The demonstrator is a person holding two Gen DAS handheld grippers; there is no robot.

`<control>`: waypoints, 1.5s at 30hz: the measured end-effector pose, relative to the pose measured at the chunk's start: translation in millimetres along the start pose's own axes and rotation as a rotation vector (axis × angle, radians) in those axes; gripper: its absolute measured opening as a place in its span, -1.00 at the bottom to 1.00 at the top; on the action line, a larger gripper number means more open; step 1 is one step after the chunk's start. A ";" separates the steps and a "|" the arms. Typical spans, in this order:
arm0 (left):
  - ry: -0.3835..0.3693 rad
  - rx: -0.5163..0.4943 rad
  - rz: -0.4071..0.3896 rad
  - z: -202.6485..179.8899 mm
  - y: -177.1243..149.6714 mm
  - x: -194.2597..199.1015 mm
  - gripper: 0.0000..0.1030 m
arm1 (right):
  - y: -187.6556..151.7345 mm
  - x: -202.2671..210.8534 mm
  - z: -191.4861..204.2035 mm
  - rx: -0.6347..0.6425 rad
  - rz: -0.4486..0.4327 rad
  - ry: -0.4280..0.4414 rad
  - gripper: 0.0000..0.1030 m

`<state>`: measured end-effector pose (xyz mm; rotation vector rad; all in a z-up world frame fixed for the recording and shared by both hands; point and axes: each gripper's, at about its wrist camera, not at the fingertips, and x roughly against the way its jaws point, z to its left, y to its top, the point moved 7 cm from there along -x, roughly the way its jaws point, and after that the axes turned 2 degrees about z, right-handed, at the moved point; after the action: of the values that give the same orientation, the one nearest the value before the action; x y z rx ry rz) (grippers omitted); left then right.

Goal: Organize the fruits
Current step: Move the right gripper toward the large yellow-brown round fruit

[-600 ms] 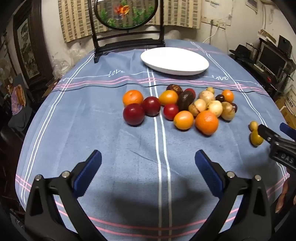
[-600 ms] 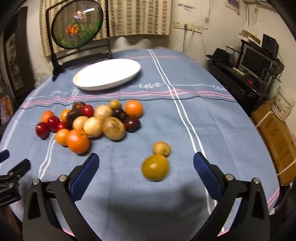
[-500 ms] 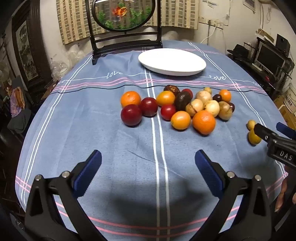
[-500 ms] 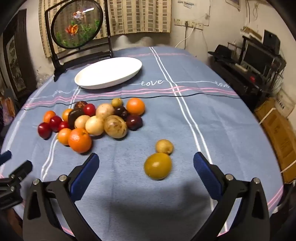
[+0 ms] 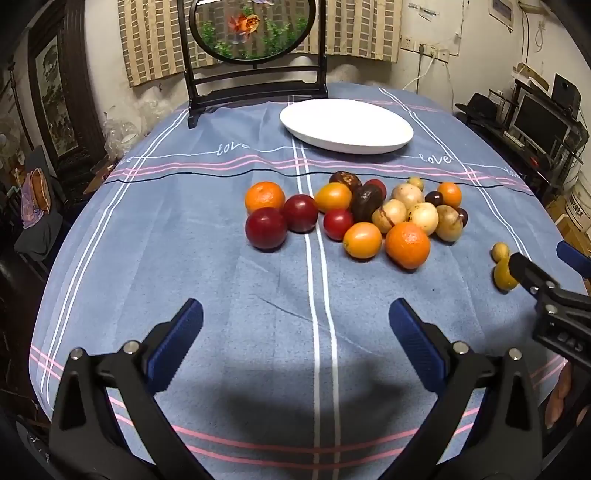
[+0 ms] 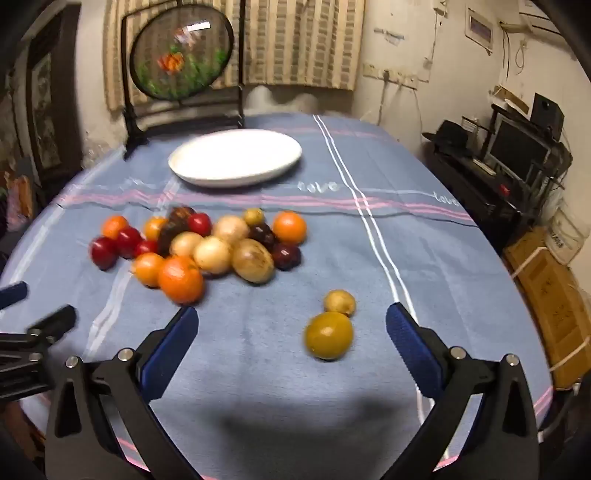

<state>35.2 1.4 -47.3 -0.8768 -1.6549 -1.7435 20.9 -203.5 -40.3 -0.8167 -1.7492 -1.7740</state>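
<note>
A cluster of fruits lies mid-table on the blue cloth: a dark red plum [image 5: 266,228], an orange [image 5: 407,244] [image 6: 181,278], pale round fruits [image 6: 212,252] and several more. Two yellow-green fruits [image 6: 328,335] sit apart to the right, the smaller one [image 6: 340,302] behind the larger. An empty white plate [image 5: 346,124] [image 6: 236,158] rests farther back. My left gripper [image 5: 295,341] hovers open above bare cloth in front of the cluster. My right gripper [image 6: 290,341] stands open, with the larger yellow-green fruit just ahead between its fingers, untouched.
A dark wooden stand with a round goldfish screen [image 5: 253,27] stands at the table's far edge behind the plate. The right gripper's fingertip [image 5: 524,269] pokes into the left wrist view. Shelves with electronics [image 6: 517,155] and cardboard boxes [image 6: 546,295] line the right wall.
Both grippers have pulled back and tilted up a little, so the fruits and plate sit lower in both views. The right wrist view is blurred by motion. Both stay open.
</note>
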 end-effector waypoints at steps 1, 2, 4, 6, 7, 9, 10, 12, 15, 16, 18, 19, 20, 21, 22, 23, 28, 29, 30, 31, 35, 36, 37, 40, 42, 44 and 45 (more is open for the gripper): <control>0.001 0.005 0.000 0.2 0.4 0.4 0.96 | 1.7 1.3 0.5 -0.013 -0.004 0.010 0.97; 0.001 0.012 0.000 1.6 0.5 0.6 0.96 | 2.2 2.1 -0.7 -0.030 -0.005 0.012 0.97; 0.003 0.027 0.000 4.0 1.1 1.1 0.96 | 1.0 2.2 -3.7 -0.053 -0.005 0.007 0.97; 0.005 0.034 -0.001 4.4 1.2 -0.4 0.96 | -1.2 1.0 -3.1 -0.057 -0.001 0.006 0.97; 0.008 0.033 0.000 4.3 0.9 -0.5 0.96 | -2.6 0.3 -2.2 -0.055 0.003 0.007 0.97; 0.008 0.030 0.004 3.6 0.5 -1.5 0.96 | -5.4 -1.1 0.7 -0.045 0.016 0.012 0.97; 0.008 0.029 0.005 3.2 0.3 -1.1 0.96 | -6.7 -0.9 2.2 -0.040 0.018 0.010 0.97; 0.010 0.028 0.004 2.9 0.3 -0.7 0.96 | -8.7 -1.3 4.7 -0.030 0.019 0.009 0.97; 0.010 0.028 0.004 2.8 0.2 -0.7 0.96 | -10.7 -1.4 5.2 -0.030 0.028 0.006 0.97; 0.009 0.030 0.002 2.6 0.3 -0.7 0.96 | -11.8 -2.2 5.0 -0.032 0.034 0.002 0.97; 0.007 0.030 -0.009 1.3 0.8 -0.1 0.96 | -13.0 -2.4 5.4 -0.031 0.036 -0.003 0.97; 0.005 0.028 -0.013 1.2 1.2 0.6 0.96 | -13.6 -1.8 5.3 -0.030 0.035 -0.006 0.97; 0.003 0.025 -0.017 -0.1 1.6 1.2 0.96 | -13.8 -1.6 5.6 -0.027 0.035 -0.009 0.97; 0.002 0.022 -0.019 -0.9 1.9 1.3 0.96 | -13.9 -1.2 6.3 -0.023 0.036 -0.009 0.97; 0.001 0.017 -0.020 -1.7 2.1 1.4 0.96 | -14.4 -1.2 6.6 -0.023 0.036 -0.008 0.97; 0.000 0.015 -0.019 -1.9 2.7 1.3 0.96 | -14.8 -1.2 7.1 -0.023 0.037 -0.007 0.97; 0.002 0.016 -0.007 -0.7 2.5 -1.1 0.96 | -16.1 -1.7 11.1 -0.015 0.042 0.007 0.97; 0.001 0.017 -0.005 -0.4 2.5 -1.5 0.96 | -16.4 -1.6 12.0 -0.011 0.042 0.005 0.97; 0.001 0.018 -0.004 -0.6 2.3 -1.7 0.96 | -16.5 -1.6 12.6 -0.010 0.042 0.003 0.97; 0.000 0.018 -0.003 -0.8 1.6 -1.8 0.96 | -16.3 -1.4 12.9 -0.010 0.041 0.002 0.97; 0.002 0.016 -0.002 -1.8 0.8 -2.6 0.96 | -17.0 -2.6 12.6 -0.032 0.052 0.019 0.97; 0.002 0.015 -0.002 -2.0 0.8 -2.8 0.96 | -16.7 -2.9 12.1 -0.037 0.053 0.020 0.97; 0.003 0.016 -0.001 -1.9 0.7 -2.9 0.96 | -17.4 -3.1 11.7 -0.042 0.054 0.021 0.97; 0.001 0.017 0.000 -1.9 0.5 -3.0 0.96 | -18.4 -2.3 11.0 -0.048 0.055 0.028 0.97; 0.002 0.016 -0.001 -1.9 0.5 -3.0 0.96 | -18.7 -2.0 10.9 -0.047 0.055 0.029 0.97; 0.001 0.016 -0.001 -2.0 0.6 -3.0 0.96 | -19.5 -1.8 11.2 -0.046 0.056 0.034 0.97; 0.001 0.016 -0.002 -1.8 0.6 -3.1 0.96 | -19.8 -2.1 11.4 -0.045 0.056 0.034 0.97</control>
<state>37.5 -0.4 -49.4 -0.8674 -1.6672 -1.7296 8.8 -191.5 -55.6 -0.8415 -1.6540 -1.7860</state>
